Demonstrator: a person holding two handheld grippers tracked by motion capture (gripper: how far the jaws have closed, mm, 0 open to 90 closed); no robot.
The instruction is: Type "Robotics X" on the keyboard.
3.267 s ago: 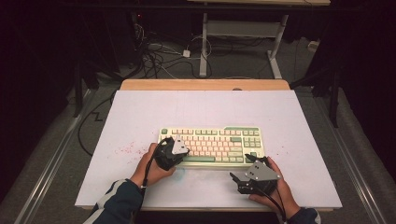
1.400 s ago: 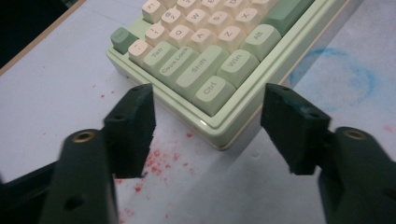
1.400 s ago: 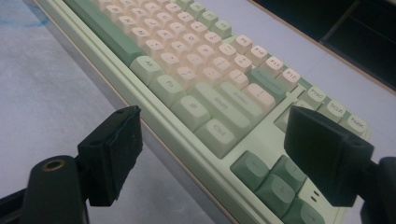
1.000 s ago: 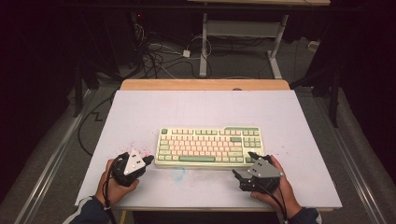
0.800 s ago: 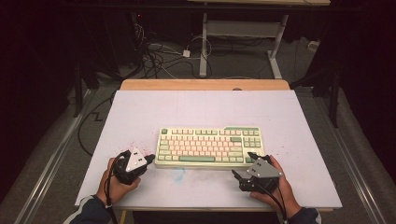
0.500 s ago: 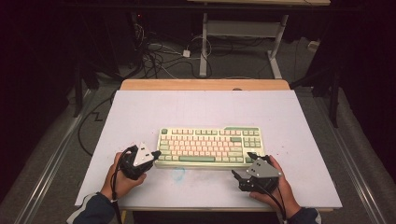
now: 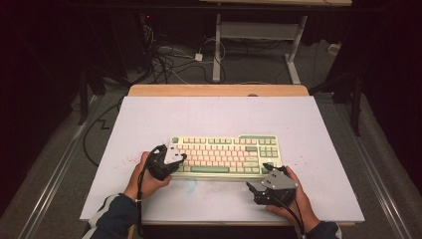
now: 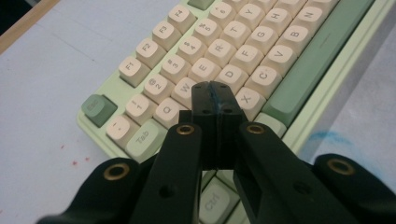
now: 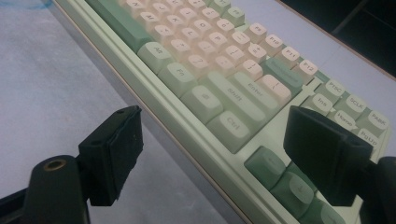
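Note:
A pale green keyboard (image 7: 224, 152) with cream and green keys lies across the middle of the white table. My left gripper (image 7: 182, 157) is shut with nothing between its jaws. Its tips hover over the keyboard's left end. In the left gripper view the closed tips (image 8: 215, 93) sit above the keys beside W, S and X on the keyboard (image 8: 224, 46). My right gripper (image 7: 259, 178) stands open at the keyboard's front right corner. In the right gripper view its jaws (image 9: 217, 126) straddle the front edge of the keyboard (image 9: 210, 51) near the Ctrl and arrow keys, touching nothing.
The white table cover (image 7: 224, 114) ends in a wooden strip (image 7: 219, 90) at the far side. A faint blue mark (image 7: 190, 185) lies in front of the keyboard, and red specks (image 7: 130, 159) to its left. Cables (image 7: 169, 57) and a desk frame (image 7: 259, 35) stand on the floor beyond.
My left hand has moved right, from the bare table left of the keyboard to over its left end, jaws staying shut. The right hand has kept still.

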